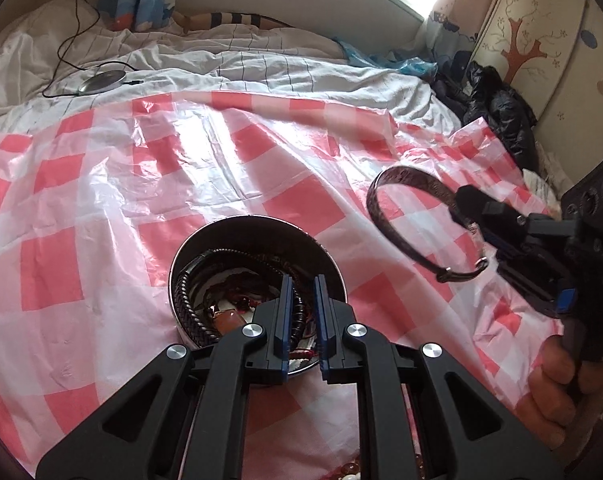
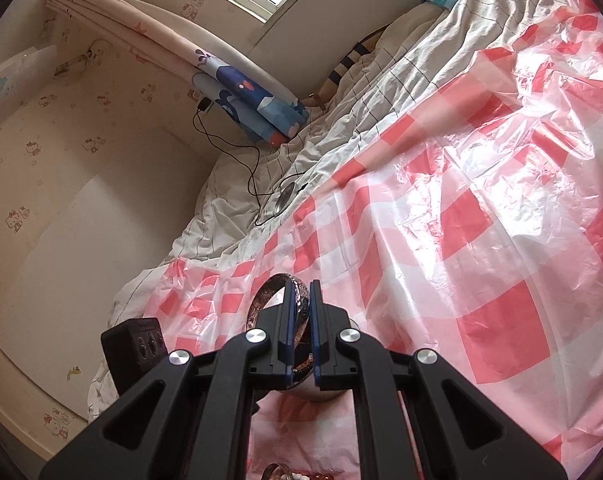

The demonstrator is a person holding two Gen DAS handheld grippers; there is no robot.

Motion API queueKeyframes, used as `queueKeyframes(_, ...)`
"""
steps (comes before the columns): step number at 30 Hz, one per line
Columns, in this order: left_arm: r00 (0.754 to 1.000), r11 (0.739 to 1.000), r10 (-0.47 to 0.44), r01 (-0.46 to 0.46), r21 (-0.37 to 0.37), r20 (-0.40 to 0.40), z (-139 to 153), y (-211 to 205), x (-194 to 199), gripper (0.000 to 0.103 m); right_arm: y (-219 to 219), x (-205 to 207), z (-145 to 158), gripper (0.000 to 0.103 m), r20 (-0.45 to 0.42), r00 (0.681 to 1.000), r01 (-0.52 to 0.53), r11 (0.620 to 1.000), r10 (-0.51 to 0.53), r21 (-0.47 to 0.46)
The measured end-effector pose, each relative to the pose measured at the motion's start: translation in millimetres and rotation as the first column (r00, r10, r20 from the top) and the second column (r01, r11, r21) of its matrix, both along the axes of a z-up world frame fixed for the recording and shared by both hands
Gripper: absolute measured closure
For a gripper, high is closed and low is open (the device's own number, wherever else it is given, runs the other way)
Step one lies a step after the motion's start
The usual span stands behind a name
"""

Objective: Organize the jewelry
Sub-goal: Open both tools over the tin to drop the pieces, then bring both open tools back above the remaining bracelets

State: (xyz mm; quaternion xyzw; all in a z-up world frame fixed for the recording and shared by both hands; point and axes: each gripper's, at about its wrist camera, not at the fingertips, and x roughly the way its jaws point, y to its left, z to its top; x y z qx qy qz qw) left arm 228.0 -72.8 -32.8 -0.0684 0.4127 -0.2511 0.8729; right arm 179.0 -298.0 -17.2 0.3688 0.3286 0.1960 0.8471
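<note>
A round metal tin [image 1: 173, 276] sits on the red-and-white checked plastic sheet [image 1: 101, 200] and holds a black braided bracelet [image 1: 185, 300] and other dark cords. My left gripper [image 1: 301, 280] hovers over the tin's near right side, its jaws nearly together on a thin dark beaded bracelet [image 1: 299, 312]. To the right, my right gripper [image 1: 463, 202] is shut on a brown patterned strap bracelet [image 1: 372, 204] that hangs as a loop above the sheet. The right wrist view shows the same band [image 2: 261, 300] pinched in the right gripper [image 2: 301, 286], with the tin [image 2: 325, 390] below it.
White striped bedding [image 1: 261, 60] lies beyond the sheet with a round disc on a black cable [image 1: 101, 80]. A black jacket [image 1: 501, 112] and a painted wardrobe [image 1: 541, 40] stand right. A hand [image 1: 557, 392] grips the right tool. Loose beads [image 1: 349, 470] lie at the near edge.
</note>
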Motion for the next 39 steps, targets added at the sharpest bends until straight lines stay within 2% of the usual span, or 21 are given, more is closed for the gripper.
queueKeyframes(3, 1.0, 0.997, 0.021, -0.02, -0.081, 0.004, 13, 22, -8, 0.088, 3, 2, -4, 0.095, -0.011, 1.0, -0.001, 1.0, 0.001, -0.004)
queueKeyframes(5, 0.996, 0.986, 0.084, -0.082, -0.144, 0.008, 24, 45, -14, 0.075, 7, 4, -7, 0.095, -0.024, 1.0, -0.008, 1.0, 0.008, -0.008)
queueKeyframes(7, 0.986, 0.969, 0.166, -0.164, -0.185, -0.003, 27, 68, -19, 0.069, 11, 6, -9, 0.095, -0.031, 0.999, -0.017, 1.0, 0.017, -0.013)
queueKeyframes(9, 0.98, 0.96, 0.2, -0.201, -0.196, -0.023, 24, 78, -21, 0.069, 16, 6, -11, 0.094, -0.035, 0.999, -0.028, 0.999, 0.028, -0.016)
queueKeyframes(13, 0.979, 0.968, 0.197, -0.201, -0.147, -0.045, 14, 72, -22, 0.069, 25, 8, -13, 0.094, -0.037, 0.998, -0.048, 0.999, 0.048, -0.018)
queueKeyframes(17, 0.97, 0.951, 0.235, -0.243, -0.189, -0.064, 15, 75, -28, 0.068, 44, 18, -19, 0.094, -0.053, 0.994, -0.094, 0.995, 0.092, -0.036)
queueKeyframes(19, 0.961, 0.94, 0.266, -0.275, -0.2, -0.069, 16, 80, -37, 0.066, 61, 25, -22, 0.094, -0.069, 0.991, -0.12, 0.989, 0.115, -0.085)
queueKeyframes(22, 0.956, 0.931, 0.284, -0.292, -0.218, -0.067, 18, 84, -46, 0.065, 83, 31, -26, 0.092, -0.102, 0.987, -0.142, 0.967, 0.123, -0.209)
queueKeyframes(23, 0.956, 0.931, 0.285, -0.293, -0.219, -0.064, 19, 84, -48, 0.064, 88, 32, -27, 0.085, -0.109, 0.986, -0.145, 0.961, 0.123, -0.235)
queueKeyframes(25, 0.958, 0.934, 0.282, -0.287, -0.212, -0.055, 22, 83, -50, 0.063, 91, 28, -23, 0.069, -0.088, 0.991, -0.123, 0.95, 0.102, -0.287)
queueKeyframes(28, 0.96, 0.94, 0.276, -0.28, -0.197, -0.046, 24, 80, -54, 0.06, 78, 20, -6, 0.063, -0.021, 0.998, -0.059, 0.954, 0.056, -0.294)
queueKeyframes(29, 0.96, 0.94, 0.275, -0.279, -0.196, -0.049, 23, 79, -55, 0.057, 71, 18, -3, 0.058, -0.01, 0.999, -0.041, 0.958, 0.039, -0.284)
queueKeyframes(32, 0.96, 0.945, 0.271, -0.278, -0.17, -0.067, 18, 77, -67, 0.052, 55, 10, 1, 0.054, -0.019, 1.0, -0.012, 0.968, 0.008, -0.251)
queueKeyframes(33, 0.961, 0.949, 0.269, -0.276, -0.149, -0.068, 16, 76, -72, 0.051, 50, 7, 2, 0.053, -0.032, 0.999, -0.012, 0.969, 0.004, -0.247)
queueKeyframes(35, 0.963, 0.959, 0.265, -0.269, -0.09, -0.054, 15, 72, -86, 0.045, 43, -3, 2, 0.045, -0.06, 0.998, -0.02, 0.967, 0.005, -0.254)
queueKeyframes(39, 0.965, 0.962, 0.26, -0.261, 0.077, 0.026, 18, 61, -121, 0.03, 31, -40, 9, 0.033, -0.074, 0.997, -0.018, 0.96, -0.003, -0.281)
